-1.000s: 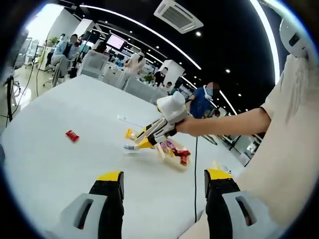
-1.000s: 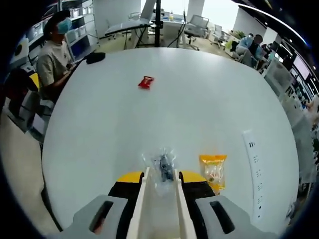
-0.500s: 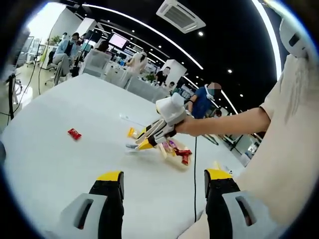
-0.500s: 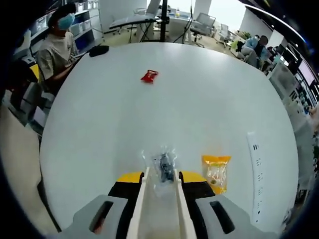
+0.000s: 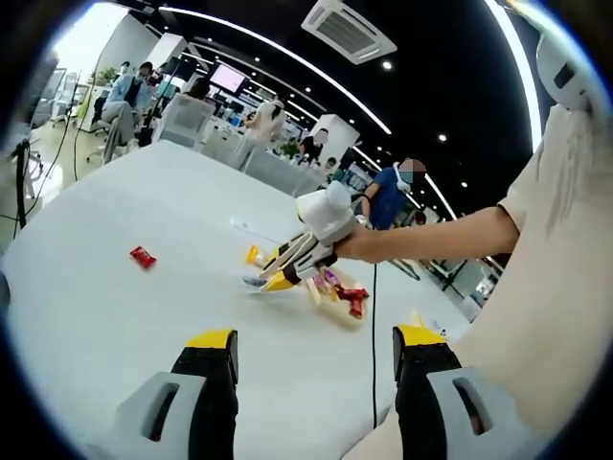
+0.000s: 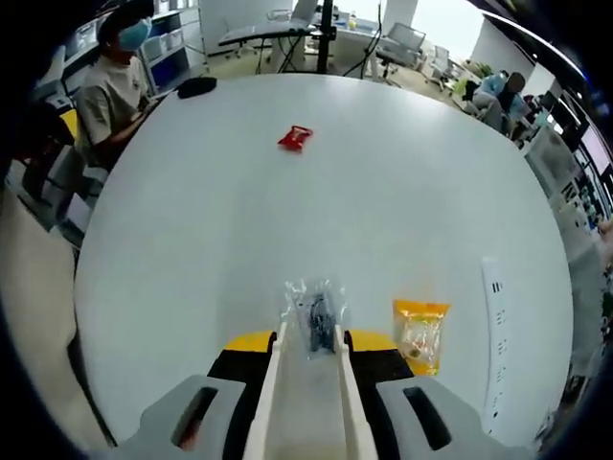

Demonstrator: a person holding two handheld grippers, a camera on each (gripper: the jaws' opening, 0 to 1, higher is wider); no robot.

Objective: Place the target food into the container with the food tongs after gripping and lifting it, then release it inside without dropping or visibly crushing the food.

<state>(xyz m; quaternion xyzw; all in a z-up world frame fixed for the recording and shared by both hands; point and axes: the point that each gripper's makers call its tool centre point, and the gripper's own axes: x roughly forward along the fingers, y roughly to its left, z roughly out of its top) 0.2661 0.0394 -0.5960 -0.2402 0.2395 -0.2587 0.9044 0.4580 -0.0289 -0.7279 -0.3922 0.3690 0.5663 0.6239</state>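
While tongs (image 6: 308, 383) pinch clear packet (image 6: 313, 321), orange packet (image 6: 420, 333) lies beside.

Ceiling strip lights (image 5: 287, 67) are glaring at twelve o'clock, brightening the white table (image 6: 383, 201) evenly; fisheye edges are bending and blurring

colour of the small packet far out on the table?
Red packet, clearest in the right gripper view.
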